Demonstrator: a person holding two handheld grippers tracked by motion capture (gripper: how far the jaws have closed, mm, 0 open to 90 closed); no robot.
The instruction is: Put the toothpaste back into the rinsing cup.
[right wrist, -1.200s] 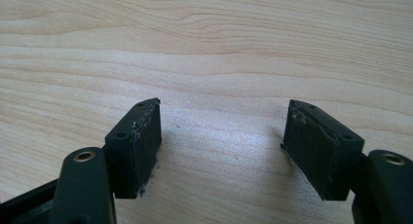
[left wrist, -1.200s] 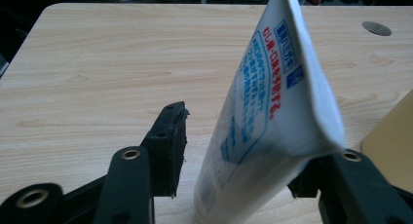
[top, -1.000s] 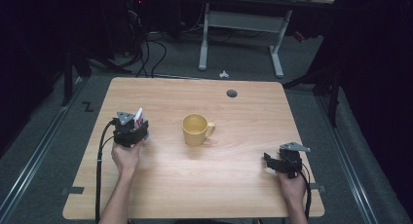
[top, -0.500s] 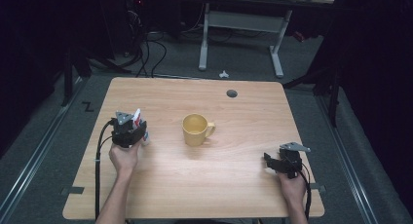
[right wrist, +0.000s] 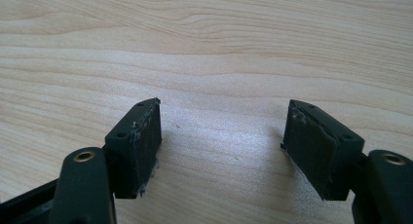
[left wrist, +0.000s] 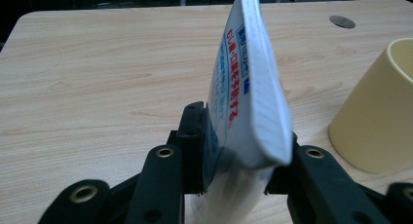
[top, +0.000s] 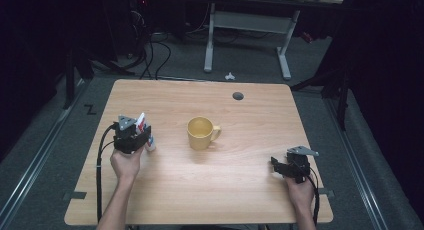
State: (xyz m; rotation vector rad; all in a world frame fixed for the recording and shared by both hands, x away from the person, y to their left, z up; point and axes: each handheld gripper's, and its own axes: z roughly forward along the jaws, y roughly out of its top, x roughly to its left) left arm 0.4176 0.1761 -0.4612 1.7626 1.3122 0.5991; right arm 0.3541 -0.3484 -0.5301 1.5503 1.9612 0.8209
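Observation:
A yellow mug (top: 201, 132) stands upright near the middle of the wooden table (top: 240, 190), its handle pointing right. My left gripper (top: 138, 134) is left of the mug and shut on a white tube (top: 141, 122) with blue and red print. In the left gripper view the tube (left wrist: 243, 87) rises flat and tilted between the jaws of that gripper (left wrist: 243, 141), with the mug (left wrist: 380, 117) close at the right. My right gripper (top: 276, 165) rests low at the table's front right. Its own view shows this gripper (right wrist: 224, 146) open over bare wood.
A round dark grommet (top: 238, 96) sits near the table's far edge. Past the table, a white desk frame (top: 247, 22), floor cables (top: 150, 55) and a small white object (top: 229, 76) lie on the grey floor. A cable (top: 98, 160) trails from the left gripper.

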